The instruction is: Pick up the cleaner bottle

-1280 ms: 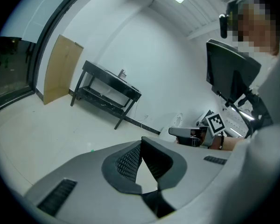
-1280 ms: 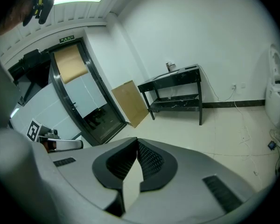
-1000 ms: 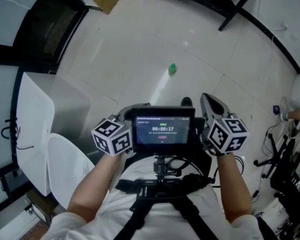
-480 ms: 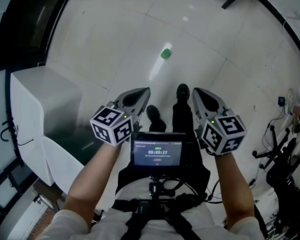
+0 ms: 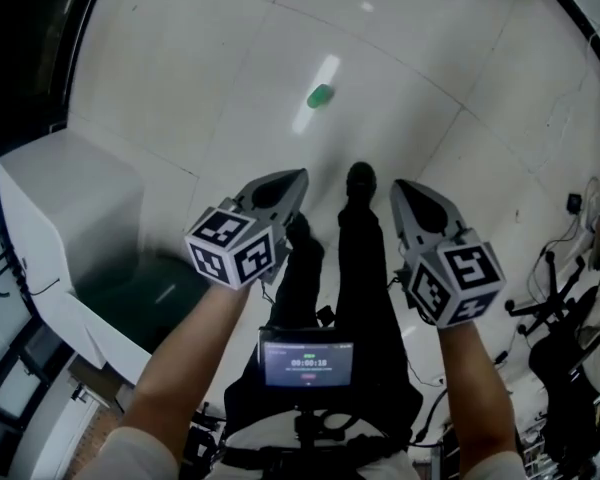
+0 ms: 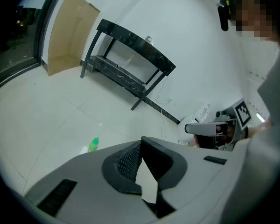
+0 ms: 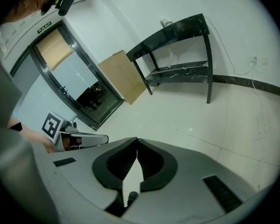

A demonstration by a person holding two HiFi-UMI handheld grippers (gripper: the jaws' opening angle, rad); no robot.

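Green plastic: the cleaner bottle (image 5: 320, 96) lies on its side on the pale tiled floor (image 5: 180, 68). It is ahead of both grippers and well apart from their tips. In the left gripper view it (image 6: 93, 144) shows a little left of the jaws, just past the gripper's nose. The right gripper view does not catch it.

Left gripper (image 5: 296, 178): jaws pressed together, nothing between them (image 6: 141, 141). Right gripper (image 5: 400, 188): also closed tip to tip and empty (image 7: 136, 142).

You hold both side by side, noses tilted down toward the floor. That fits a target lying low and in front of you, not on a bench. The closed jaws fit an approach, since nothing is within reach to grasp.

Judgement: the pick has not begun. The left gripper looks better lined up on the bottle. You need to open its jaws wide before closing the gap. A bottle on its side may roll if a jaw nudges it
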